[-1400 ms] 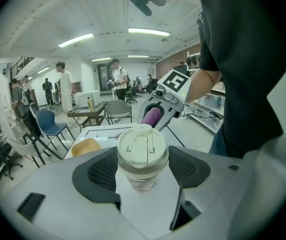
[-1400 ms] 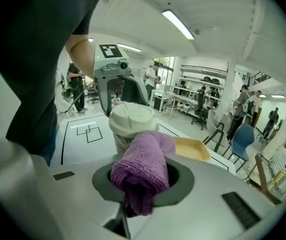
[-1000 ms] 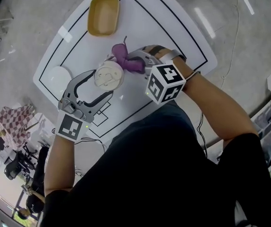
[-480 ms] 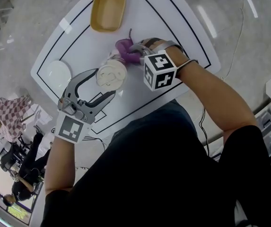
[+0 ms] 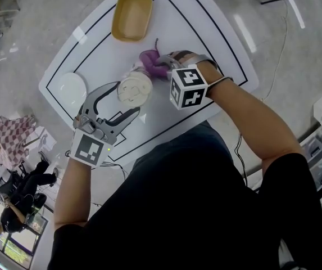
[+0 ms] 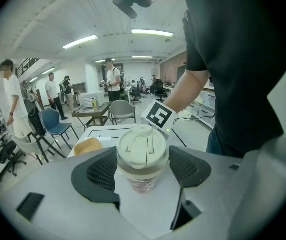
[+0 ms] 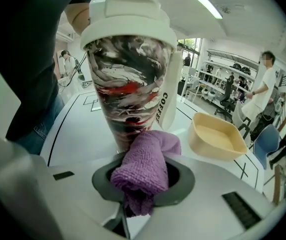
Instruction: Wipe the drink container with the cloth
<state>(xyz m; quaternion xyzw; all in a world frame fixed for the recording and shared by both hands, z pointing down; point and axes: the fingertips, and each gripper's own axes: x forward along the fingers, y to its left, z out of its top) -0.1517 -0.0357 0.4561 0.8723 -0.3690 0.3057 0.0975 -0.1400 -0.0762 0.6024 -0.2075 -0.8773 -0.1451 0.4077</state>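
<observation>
A drink cup (image 5: 134, 89) with a cream lid and a red, black and white swirl pattern stands upright on the white table (image 5: 205, 32). My left gripper (image 5: 128, 98) is shut on it; in the left gripper view both dark pads (image 6: 102, 173) sit against the sides of the cup (image 6: 143, 156) just under the lid. My right gripper (image 5: 165, 67) is shut on a bunched purple cloth (image 5: 152, 62). In the right gripper view the cloth (image 7: 143, 169) presses against the lower side of the cup (image 7: 130, 91), in front of the right gripper (image 7: 143, 183).
A yellow bowl (image 5: 131, 17) sits at the far side of the table, and a white round dish (image 5: 72, 88) lies to the left of the cup. Black lines mark out the tabletop. People, chairs and desks fill the room beyond.
My right gripper has shifted a little toward the far side of the cup with the cloth in it. The left gripper keeps the cup in place.
</observation>
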